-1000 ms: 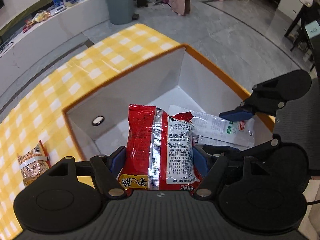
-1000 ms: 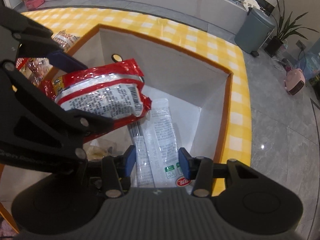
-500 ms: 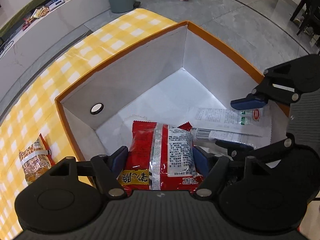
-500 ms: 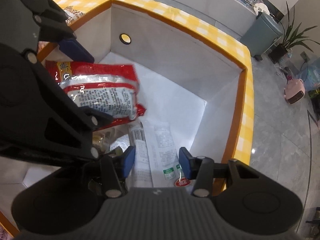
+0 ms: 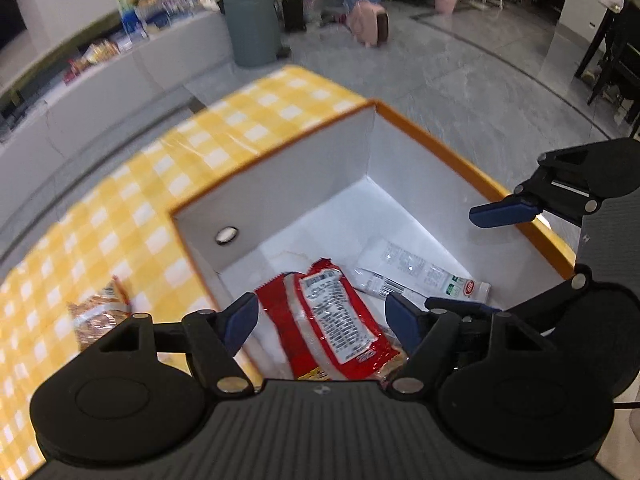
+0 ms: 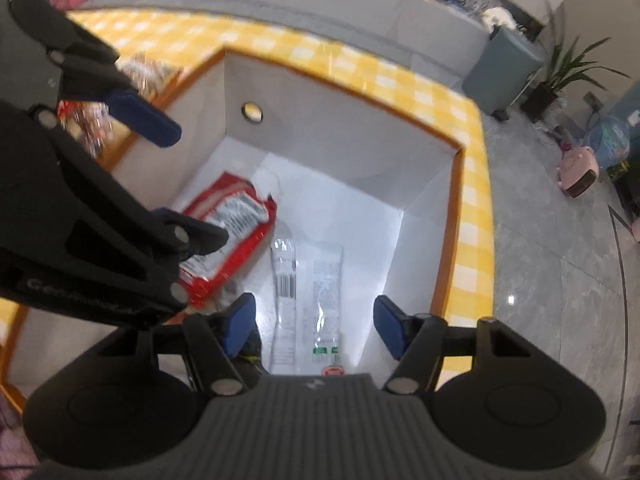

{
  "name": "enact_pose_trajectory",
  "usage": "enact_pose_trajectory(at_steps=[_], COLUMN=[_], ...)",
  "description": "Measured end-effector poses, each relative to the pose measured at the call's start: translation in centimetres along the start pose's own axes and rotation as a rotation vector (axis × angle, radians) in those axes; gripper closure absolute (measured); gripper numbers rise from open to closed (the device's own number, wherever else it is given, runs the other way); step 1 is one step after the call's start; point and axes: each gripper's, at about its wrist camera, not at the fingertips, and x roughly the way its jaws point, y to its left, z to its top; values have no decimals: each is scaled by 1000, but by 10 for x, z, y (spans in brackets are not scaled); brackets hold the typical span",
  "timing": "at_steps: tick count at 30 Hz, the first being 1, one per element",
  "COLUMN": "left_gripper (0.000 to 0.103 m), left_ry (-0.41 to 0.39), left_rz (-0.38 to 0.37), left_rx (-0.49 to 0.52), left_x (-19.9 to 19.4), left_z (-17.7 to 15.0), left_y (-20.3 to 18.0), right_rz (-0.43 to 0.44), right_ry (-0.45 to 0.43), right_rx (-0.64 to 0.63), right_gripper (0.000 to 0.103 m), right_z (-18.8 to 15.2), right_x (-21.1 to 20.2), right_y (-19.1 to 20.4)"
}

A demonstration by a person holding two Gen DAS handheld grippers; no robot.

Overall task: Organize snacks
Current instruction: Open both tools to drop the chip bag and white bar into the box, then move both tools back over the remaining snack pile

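Observation:
An orange-rimmed white box (image 5: pixel 440 142) stands on the yellow checked table. A red snack packet (image 5: pixel 336 320) lies tilted on the box floor. My left gripper (image 5: pixel 320 320) hovers above it, open, pads clear of the packet. Beside it a white packet (image 6: pixel 320 280) lies flat on the floor. My right gripper (image 6: pixel 314 326) is over that packet with its jaws opening, and the pads are not touching it. In the left wrist view, one of the right gripper's blue fingers (image 5: pixel 504 211) hangs over the box's right rim.
A brown snack packet (image 5: pixel 100 312) lies on the checked cloth left of the box. More packets (image 6: pixel 148 72) lie beyond the box's left wall. A grey bin (image 5: pixel 250 24), a potted plant and a low counter with goods stand beyond the table. Tiled floor lies to the right.
Both grippers have widened and lifted. The red packet left the left gripper and dropped onto the box floor. The white packet left the right gripper and lies flat.

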Motion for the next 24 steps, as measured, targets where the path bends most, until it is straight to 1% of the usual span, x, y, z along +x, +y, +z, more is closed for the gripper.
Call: enact_pose_trajectory(at_steps=[4,6,8,11,13,16,18,21,24], left_gripper=[20,20,20,20,20,20,20,20,20], left_ry=[-90,-132,-175,-225,-259,-301,-324,-343,-341], left_rz=[24,39,70,104,121,152,162,173,188], left_rx=[-29,-39,-62,-112,-153,-198,-223,-263,-284], left_x=[-31,-46,-62,-82,-94,-108,-116,-124,-127], left_z=[-15,-24,-37,-55,-68,-87,-100,-120,-141], left_y=[9,13,17,27,35,46,53,68,79], right_rz=[-17,-5,15,48,39,-3,1,19,12], right_ry=[-96,-137,-171,-241,-278,-336,-370,-409,-436], right_rx=[82,126,181,244,252,245,255,266,257], right_gripper=[39,39,39,39,39,39,39,39,39], right_z=[-6,-9,-10,-15,-16,-18,-22,-26,-28], right_x=[-23,-33,-42,-54,-59,-62,-65,-68,-70], right_y=[9,15,22,40,56,82,96,115,137])
